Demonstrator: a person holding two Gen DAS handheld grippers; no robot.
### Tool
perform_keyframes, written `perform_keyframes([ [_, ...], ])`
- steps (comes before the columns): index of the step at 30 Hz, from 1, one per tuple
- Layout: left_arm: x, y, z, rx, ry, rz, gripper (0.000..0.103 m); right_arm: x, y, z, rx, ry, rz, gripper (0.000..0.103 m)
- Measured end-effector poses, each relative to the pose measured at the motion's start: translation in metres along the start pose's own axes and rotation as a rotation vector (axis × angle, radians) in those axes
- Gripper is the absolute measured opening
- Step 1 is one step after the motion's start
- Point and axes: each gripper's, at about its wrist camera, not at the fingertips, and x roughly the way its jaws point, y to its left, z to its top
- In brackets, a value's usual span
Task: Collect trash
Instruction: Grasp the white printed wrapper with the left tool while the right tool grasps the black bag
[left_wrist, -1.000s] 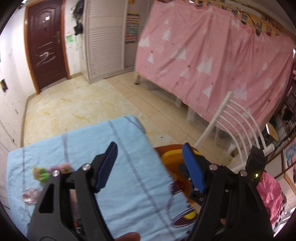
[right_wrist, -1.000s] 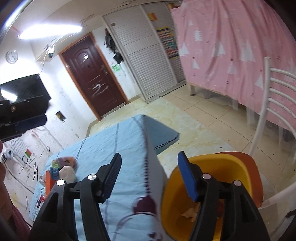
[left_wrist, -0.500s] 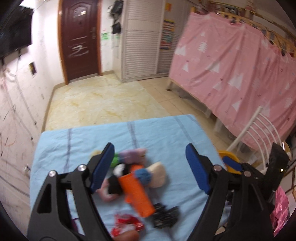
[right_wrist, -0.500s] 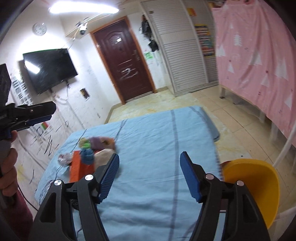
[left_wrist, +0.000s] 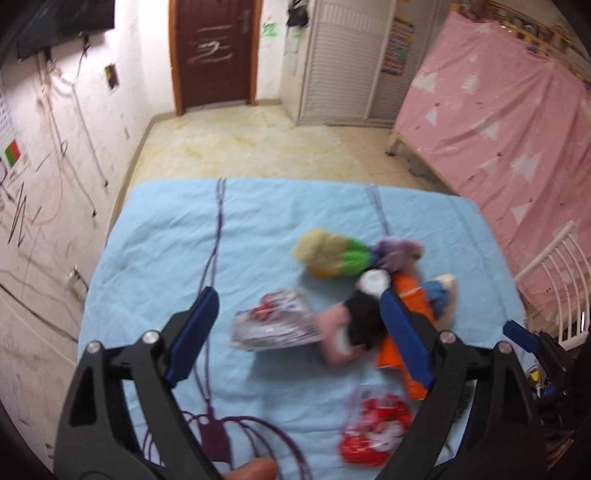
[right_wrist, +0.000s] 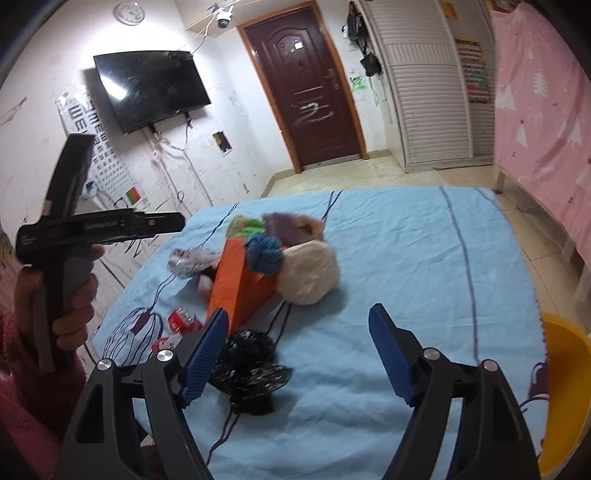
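Both grippers are hanging wide open and empty over the table: the right gripper (right_wrist: 297, 352) is framing a crumpled black bag (right_wrist: 248, 373), probably the next pick, while the left gripper (left_wrist: 295, 332) is hovering above a silver wrapper (left_wrist: 275, 325) and red wrapper (left_wrist: 375, 430). Farther off, toys are lying heaped around an orange box (right_wrist: 240, 280). Off the table's right edge, a yellow bin (right_wrist: 563, 391) is waiting.

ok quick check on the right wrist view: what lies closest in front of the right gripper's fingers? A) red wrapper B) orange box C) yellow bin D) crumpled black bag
D. The crumpled black bag lies on the blue sheet just ahead of the open right gripper, by its left finger; the orange box sits farther back and the yellow bin is off the table's right edge.
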Motion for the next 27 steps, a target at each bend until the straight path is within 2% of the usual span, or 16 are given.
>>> perform_keyframes([
  [7,0.028,0.017,-0.007,-0.021,0.059,0.027,0.085,0.017,0.016,-0.007,-0.058,0.058,0.015,0.073],
  [16,0.057,0.019,-0.014,-0.035,0.102,-0.006,0.085,0.035,0.032,-0.019,-0.127,0.125,0.001,0.073],
  [18,0.058,0.021,-0.015,-0.047,0.095,-0.013,0.073,0.038,0.032,-0.020,-0.131,0.131,-0.005,0.073],
  [20,0.059,0.023,-0.015,-0.068,0.103,-0.042,0.055,0.040,0.034,-0.021,-0.144,0.138,-0.016,0.073],
  [22,0.059,0.025,-0.017,-0.086,0.100,-0.053,0.048,0.042,0.037,-0.022,-0.156,0.142,-0.026,0.073],
  [23,0.058,0.026,-0.018,-0.092,0.097,-0.054,0.046,0.043,0.038,-0.021,-0.162,0.145,-0.027,0.071],
  [25,0.055,0.029,-0.019,-0.115,0.091,-0.062,0.044,0.045,0.042,-0.023,-0.183,0.154,-0.039,0.060],
  [27,0.051,0.034,-0.020,-0.140,0.075,-0.060,0.043,0.047,0.044,-0.025,-0.196,0.157,-0.047,0.042],
])
